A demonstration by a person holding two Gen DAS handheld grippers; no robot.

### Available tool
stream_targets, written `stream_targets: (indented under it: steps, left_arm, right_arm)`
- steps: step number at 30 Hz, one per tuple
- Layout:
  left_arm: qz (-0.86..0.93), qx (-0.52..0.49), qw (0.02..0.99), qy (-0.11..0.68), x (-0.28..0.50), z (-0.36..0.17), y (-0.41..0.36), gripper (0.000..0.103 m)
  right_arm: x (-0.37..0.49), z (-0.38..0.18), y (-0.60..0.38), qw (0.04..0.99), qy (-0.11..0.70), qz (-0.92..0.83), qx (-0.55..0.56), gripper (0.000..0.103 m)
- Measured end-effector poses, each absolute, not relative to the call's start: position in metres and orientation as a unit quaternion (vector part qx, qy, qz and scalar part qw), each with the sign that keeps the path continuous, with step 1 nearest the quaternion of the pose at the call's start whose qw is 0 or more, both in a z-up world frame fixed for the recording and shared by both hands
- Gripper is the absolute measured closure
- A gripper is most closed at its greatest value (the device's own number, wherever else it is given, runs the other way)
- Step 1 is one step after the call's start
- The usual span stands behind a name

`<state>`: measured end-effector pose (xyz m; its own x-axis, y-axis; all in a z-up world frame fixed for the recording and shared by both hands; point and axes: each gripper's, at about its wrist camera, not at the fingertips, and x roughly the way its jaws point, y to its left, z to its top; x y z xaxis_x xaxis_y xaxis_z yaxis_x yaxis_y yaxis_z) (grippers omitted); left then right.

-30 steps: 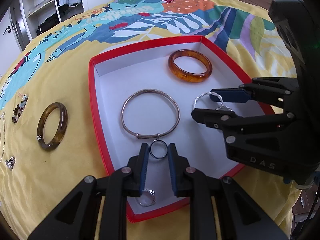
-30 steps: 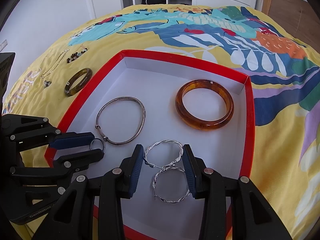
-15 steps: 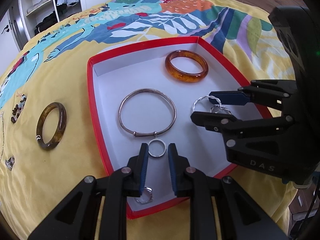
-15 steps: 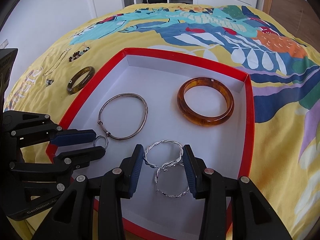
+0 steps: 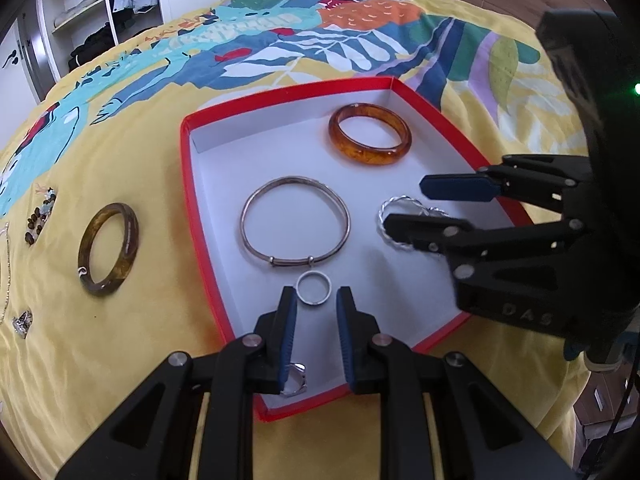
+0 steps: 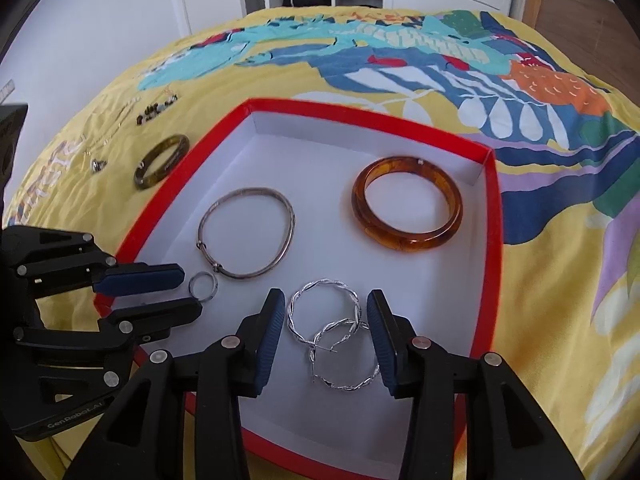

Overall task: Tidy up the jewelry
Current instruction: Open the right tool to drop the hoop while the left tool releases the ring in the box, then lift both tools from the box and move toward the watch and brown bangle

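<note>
- Jewelry lies mostly inside the red-rimmed white box point(image 5: 188, 184) on a yellow patterned bedspread point(image 6: 560, 320); every place below is given relative to that box.
- Nearest the box's near corner in the left wrist view, a small silver ring with a setting point(image 5: 295, 380) rests on the floor, partly hidden behind the left gripper's point(image 5: 313, 300) left finger.
- Left gripper hangs over the near part of the box, jaws a little apart and holding nothing; a plain silver ring point(image 5: 314, 289) lies on the floor at its fingertips. A second ago that ring sat down between the tips; now it shows a bit beyond them and looks pale.
- Right gripper point(image 6: 322, 308) is over the box's near right area, its jaws having just been opening; two twisted silver hoop earrings point(image 6: 336, 336) lie overlapped on the floor between the blue pads, touched by neither as far as shows. The gap on either side of the hoops is wider than a second ago.
- Mid-box, a thin silver bangle point(image 5: 295, 227) lies flat, unchanged.
- Towards the far right corner, an amber bangle point(image 5: 370, 134) lies flat, also unmoved.
- Outside the box, left of its left wall, an olive-brown bangle point(image 5: 108, 249) rests on the bedspread, with a small silver piece point(image 5: 22, 322) and dark beads point(image 5: 38, 220) farther left.
</note>
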<state>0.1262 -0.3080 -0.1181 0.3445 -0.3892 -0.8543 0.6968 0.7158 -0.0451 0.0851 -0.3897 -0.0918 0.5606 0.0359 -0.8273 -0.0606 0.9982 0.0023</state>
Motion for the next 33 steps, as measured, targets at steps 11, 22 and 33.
stream_targets:
  steps: [11, 22, 33]
  left_arm:
    - [-0.345, 0.146, 0.817, 0.438, 0.113, -0.077, -0.302, 0.076]
    - [-0.326, 0.140, 0.841, 0.409, 0.090, -0.032, -0.279, 0.074]
    - [-0.291, 0.133, 0.868, 0.379, 0.050, 0.014, -0.235, 0.074]
  right_arm:
    - [0.059, -0.054, -0.394, 0.899, 0.438, -0.001, -0.003, 0.056]
    - [0.015, -0.024, -0.389, 0.908, 0.419, -0.021, 0.018, 0.054]
    - [-0.027, 0.016, -0.361, 0.922, 0.388, -0.013, 0.018, 0.052]
